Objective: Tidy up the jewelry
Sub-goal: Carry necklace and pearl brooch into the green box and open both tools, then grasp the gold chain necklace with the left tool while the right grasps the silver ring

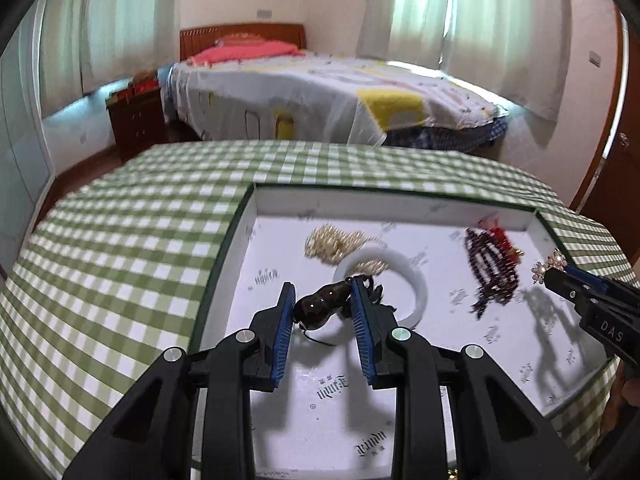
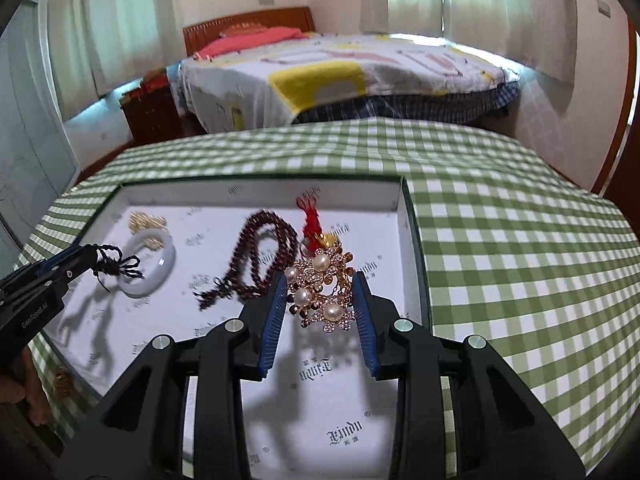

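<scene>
**Both grippers hold jewelry over the open box**

Black gripper arms with blue pads fill the near edge of each view. Left gripper point(image 1: 324, 300) is closed partway on a dark brown gourd pendant point(image 1: 320, 306), its knotted cord trailing beyond the fingertips. Right gripper point(image 2: 320, 296) is closed partway on a gold brooch with pearls point(image 2: 320, 292).

Both hang tilted downward above a shallow white-lined box point(image 1: 400, 204) with low dark-edged walls. Inside lie a white bangle point(image 1: 418, 280), a heap of pearl strands point(image 1: 332, 242) touching it, and dark red beads with a red tassel point(image 1: 494, 264) near the right wall. Bare lining lies open at the near end of the box.

Under the box lies a green checked tablecloth point(image 1: 120, 240), bare on the left and right. Beyond stand a bed point(image 1: 320, 92), a dark nightstand point(image 1: 136, 120) and pale curtains point(image 1: 480, 20).
</scene>
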A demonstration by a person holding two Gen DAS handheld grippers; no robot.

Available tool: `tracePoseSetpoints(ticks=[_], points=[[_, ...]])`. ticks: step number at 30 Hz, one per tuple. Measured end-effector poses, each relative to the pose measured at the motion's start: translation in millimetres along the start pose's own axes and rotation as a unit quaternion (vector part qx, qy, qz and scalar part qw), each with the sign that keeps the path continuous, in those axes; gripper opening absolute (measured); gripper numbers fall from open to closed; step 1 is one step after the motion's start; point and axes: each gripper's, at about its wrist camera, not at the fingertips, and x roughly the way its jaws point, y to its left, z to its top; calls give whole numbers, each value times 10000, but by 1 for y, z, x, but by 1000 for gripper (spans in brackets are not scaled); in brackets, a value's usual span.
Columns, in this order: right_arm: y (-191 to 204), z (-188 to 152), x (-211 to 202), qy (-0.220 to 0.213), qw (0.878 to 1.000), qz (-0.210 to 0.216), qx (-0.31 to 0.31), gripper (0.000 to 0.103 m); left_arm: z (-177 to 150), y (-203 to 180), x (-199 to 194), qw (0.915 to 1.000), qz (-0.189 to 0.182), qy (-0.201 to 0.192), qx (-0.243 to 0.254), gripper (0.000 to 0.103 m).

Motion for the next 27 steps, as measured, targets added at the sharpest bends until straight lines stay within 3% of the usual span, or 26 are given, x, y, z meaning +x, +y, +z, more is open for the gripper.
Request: tracePoseSetpoints(ticks=[7, 14, 18, 21, 25, 27], points=[[-1, -4, 11, 186, 9998, -86, -64, 33, -5, 10, 9, 9990, -45, 366, -246, 29], [1, -4, 11, 192, 9998, -47, -102, 35, -6, 6, 13, 9984, 0, 536, -158, 30], [0, -3, 8, 113, 9999, -2, -42, 36, -5, 3, 14, 9985, -13, 538, -135, 36], [0, -3, 1, 24, 10000, 0, -39, 43, -5, -1, 11, 9986, -70, 524, -69, 44], [1, -3, -20, -190, 9998, 49, -16, 43, -4, -3, 1, 9991, -91, 402, -69, 56], [3, -4, -32, -300, 9995, 83, 0, 43, -4, -3, -8, 9994, -120, 308, -119, 57]])
